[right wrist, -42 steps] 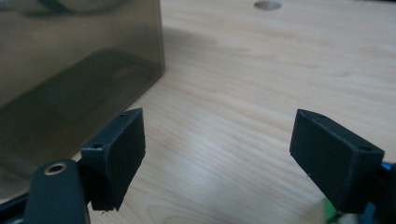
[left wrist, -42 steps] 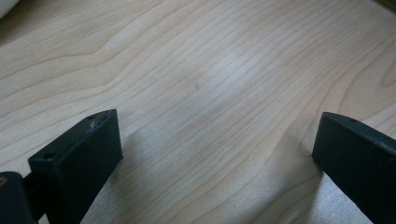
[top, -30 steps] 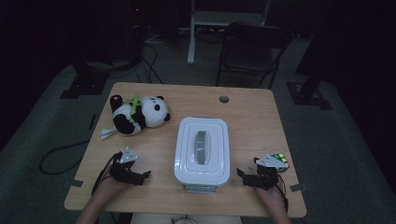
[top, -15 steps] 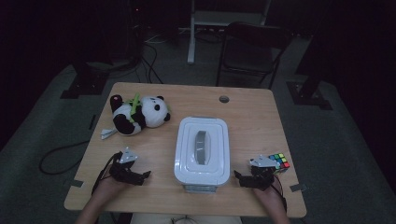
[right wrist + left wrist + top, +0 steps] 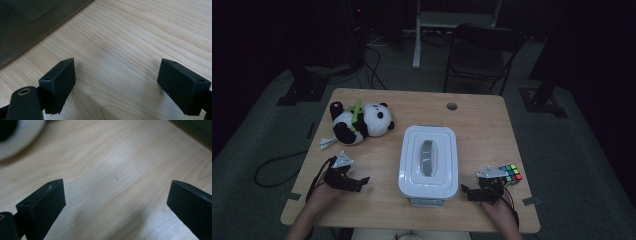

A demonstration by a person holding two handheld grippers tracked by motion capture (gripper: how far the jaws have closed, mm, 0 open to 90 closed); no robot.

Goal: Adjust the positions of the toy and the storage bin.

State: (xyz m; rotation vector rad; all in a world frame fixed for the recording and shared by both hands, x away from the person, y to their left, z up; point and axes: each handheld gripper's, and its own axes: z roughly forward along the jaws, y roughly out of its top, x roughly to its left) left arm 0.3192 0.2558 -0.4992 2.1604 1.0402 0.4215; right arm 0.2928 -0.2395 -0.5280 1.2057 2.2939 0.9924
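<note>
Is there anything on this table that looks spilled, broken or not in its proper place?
Nothing stands out. The toy panda lies on its side, the white lidded box sits closed mid-table, and the colour cube rests beside the right gripper. Both grippers, including the left gripper, are open over bare wood.

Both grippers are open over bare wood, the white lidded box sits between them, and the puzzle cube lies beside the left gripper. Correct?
Not quite. The puzzle cube lies beside the right gripper, not the left gripper; the high view shows it. The rest holds: both grippers are open over bare wood, and the white lidded box sits between them.
</note>
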